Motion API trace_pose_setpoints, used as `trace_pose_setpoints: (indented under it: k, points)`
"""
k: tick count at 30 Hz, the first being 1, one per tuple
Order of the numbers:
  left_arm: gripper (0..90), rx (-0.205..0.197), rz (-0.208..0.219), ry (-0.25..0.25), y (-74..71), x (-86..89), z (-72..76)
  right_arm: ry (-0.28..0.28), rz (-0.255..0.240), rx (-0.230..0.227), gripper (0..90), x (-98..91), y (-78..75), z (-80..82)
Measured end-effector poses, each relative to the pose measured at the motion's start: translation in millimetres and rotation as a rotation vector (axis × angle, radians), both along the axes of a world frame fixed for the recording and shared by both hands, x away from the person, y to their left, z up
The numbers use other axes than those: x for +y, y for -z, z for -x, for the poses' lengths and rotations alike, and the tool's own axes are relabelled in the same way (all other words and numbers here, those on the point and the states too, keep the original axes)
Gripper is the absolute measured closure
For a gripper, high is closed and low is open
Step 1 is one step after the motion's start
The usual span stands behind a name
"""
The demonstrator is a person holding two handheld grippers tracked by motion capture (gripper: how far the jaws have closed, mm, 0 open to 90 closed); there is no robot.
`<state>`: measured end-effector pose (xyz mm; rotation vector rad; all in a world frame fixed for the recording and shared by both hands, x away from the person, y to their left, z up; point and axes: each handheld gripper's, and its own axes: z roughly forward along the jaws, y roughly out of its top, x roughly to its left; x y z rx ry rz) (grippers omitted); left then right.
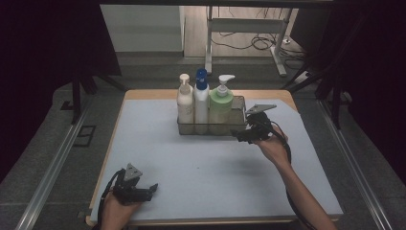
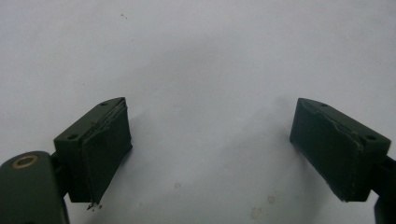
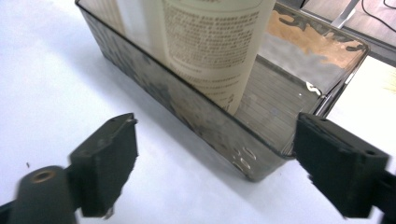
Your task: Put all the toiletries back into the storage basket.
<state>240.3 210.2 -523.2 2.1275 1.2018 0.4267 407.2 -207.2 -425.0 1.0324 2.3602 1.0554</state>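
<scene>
Three pump and cap bottles stand packed in a row at the left end of the clear smoky plastic bin (image 1: pixel 239 103) near the far edge of the pale blue table mat (image 1: pixel 191 163): a cream pump bottle (image 1: pixel 185 101), a white bottle with a blue cap (image 1: pixel 201 98), and a green pump bottle (image 1: pixel 220 103) on the right, all upright and touching shoulder to shoulder. The bin's right end lies bare. Over there sits the right gripper (image 1: pixel 238 134), just off the bin's near right corner, jaws spread wide with nothing between the pads; its own view looks along the bin's near wall (image 3: pixel 205 116) at a bottle's printed label (image 3: pixel 210 46). That reads as a release just made, the green bottle set down and the hand clear of it. Down at the near left corner the left gripper (image 1: pixel 149 190) rests low over bare mat, jaws likewise apart and empty (image 2: pixel 210 144). Next move, by the look of it: draw the right gripper clear without nudging the bin's wall.
</scene>
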Motion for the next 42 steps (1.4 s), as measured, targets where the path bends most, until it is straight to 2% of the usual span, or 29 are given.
trace_pose_setpoints:
  k: [5,14,24,31,42]
  points:
    - [12.1,0.000,0.000,0.000,0.0,0.0,0.1,-0.028,-0.011,0.021,10.3,-2.0,-2.2,10.5]
    - [12.0,0.000,0.000,-0.001,0.0,-0.1,0.0,-0.063,0.004,0.007,8.4,-6.8,-6.2,29.1]
    - [12.1,0.000,0.000,-0.001,0.0,-0.1,0.1,-0.066,-0.006,0.017,5.4,-20.9,0.8,42.9]
    - [12.1,0.000,-0.001,-0.001,0.0,-0.1,0.1,-0.062,0.021,0.015,0.7,-32.7,4.0,53.8]
    - [12.1,-0.001,-0.001,-0.001,0.0,-0.1,0.1,-0.048,0.025,0.012,0.0,-51.8,4.8,71.9]
